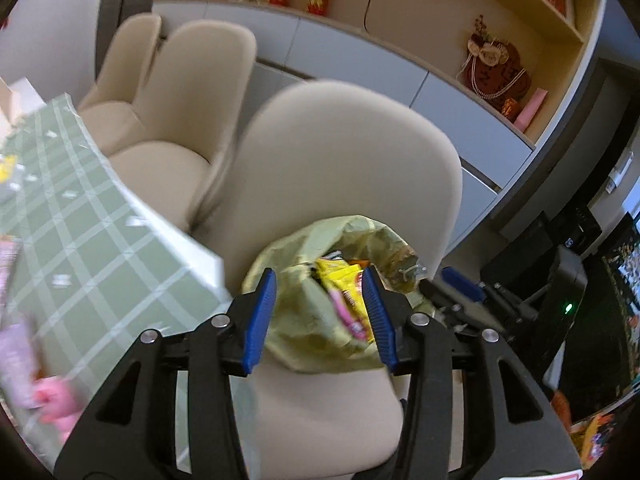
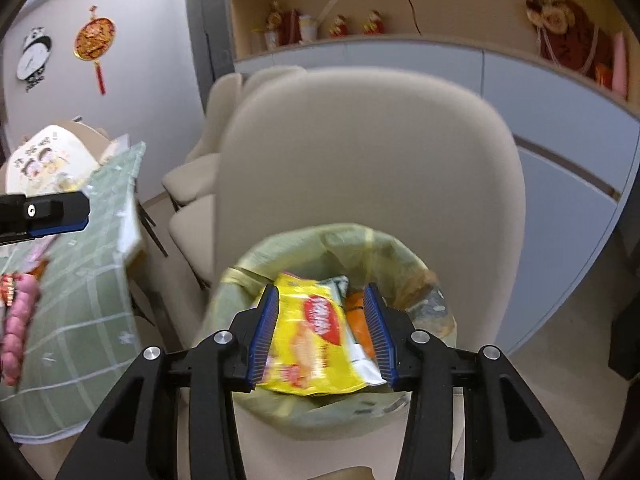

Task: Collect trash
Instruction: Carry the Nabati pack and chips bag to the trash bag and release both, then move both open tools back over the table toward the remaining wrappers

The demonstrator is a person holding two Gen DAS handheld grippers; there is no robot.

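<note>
A yellow-green trash bag (image 2: 320, 404) sits open on the seat of a beige chair (image 2: 368, 152). A yellow snack wrapper (image 2: 316, 340) lies in the bag's mouth, over an orange wrapper (image 2: 358, 320). My right gripper (image 2: 322, 332) is open just above the bag, with the yellow wrapper between its blue pads but loose. My left gripper (image 1: 320, 316) is open and empty, above the bag's left side (image 1: 296, 312). In the left wrist view the yellow wrapper (image 1: 340, 284) shows inside the bag, and the right gripper's tip (image 1: 460, 280) sticks in from the right.
A table with a green checked cloth (image 1: 80, 240) stands to the left, with pink packets (image 2: 20, 320) on it. More beige chairs (image 1: 168, 120) stand behind. A shelf unit with ornaments (image 2: 440, 20) lines the back wall.
</note>
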